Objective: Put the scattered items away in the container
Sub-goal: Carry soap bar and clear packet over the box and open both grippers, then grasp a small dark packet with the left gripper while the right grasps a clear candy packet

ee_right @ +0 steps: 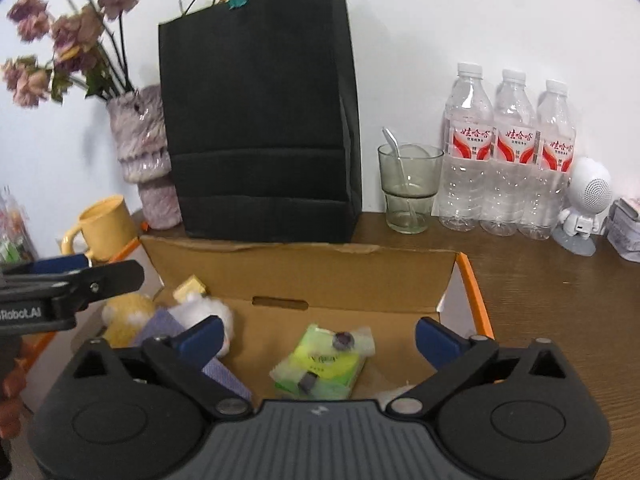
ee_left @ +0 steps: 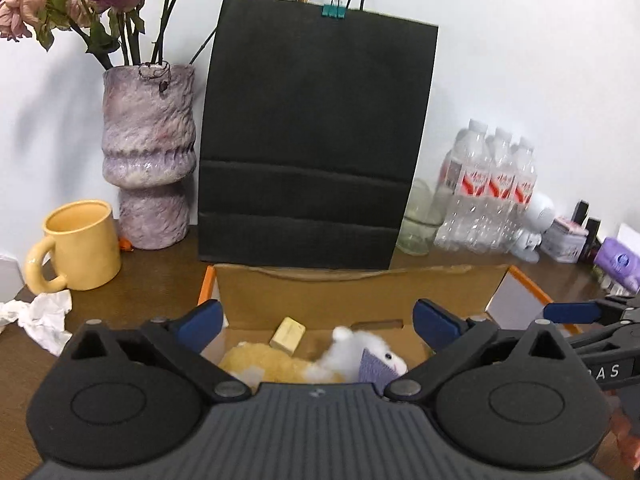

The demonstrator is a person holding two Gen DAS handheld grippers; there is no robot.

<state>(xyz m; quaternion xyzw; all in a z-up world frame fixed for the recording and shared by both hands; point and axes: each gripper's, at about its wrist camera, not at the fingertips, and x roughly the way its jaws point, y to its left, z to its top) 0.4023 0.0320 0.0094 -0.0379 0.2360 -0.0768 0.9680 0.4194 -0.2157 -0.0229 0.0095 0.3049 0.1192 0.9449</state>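
Hovering Over the Box With Both Grippers Released

Hanging above the open cardboard box [ee_right: 360, 280], the left gripper [ee_left: 320, 320] and the right gripper [ee_right: 320, 336] both stand with their jaws spread wide and nothing between the pads. Directly below and ahead of the left gripper lie a yellow plush toy [ee_left: 260, 360], a white plush toy [ee_left: 360, 348] and a small cream block [ee_left: 287, 334], all inside the box. Below the right gripper sits a green tissue pack [ee_right: 324, 364], also inside, with a small dark thing resting on top (too blurred to name).

Off to the left gripper's left, outside the box, a crumpled white paper [ee_left: 40, 316] lies on the table [ee_left: 160, 276] just beside a yellow mug [ee_left: 80, 244]; I judge it the likeliest item yet to be tidied.

Risks from here, as I judge them: reaching for the paper could knock the mug, since the two lie so close. A wide sweep might also brush the black paper bag [ee_left: 316, 136] standing just past the box's far wall, or the vase [ee_left: 148, 152] of dried flowers beside it, which looks top-heavy. The two grippers are near each other and could collide if both move inward.
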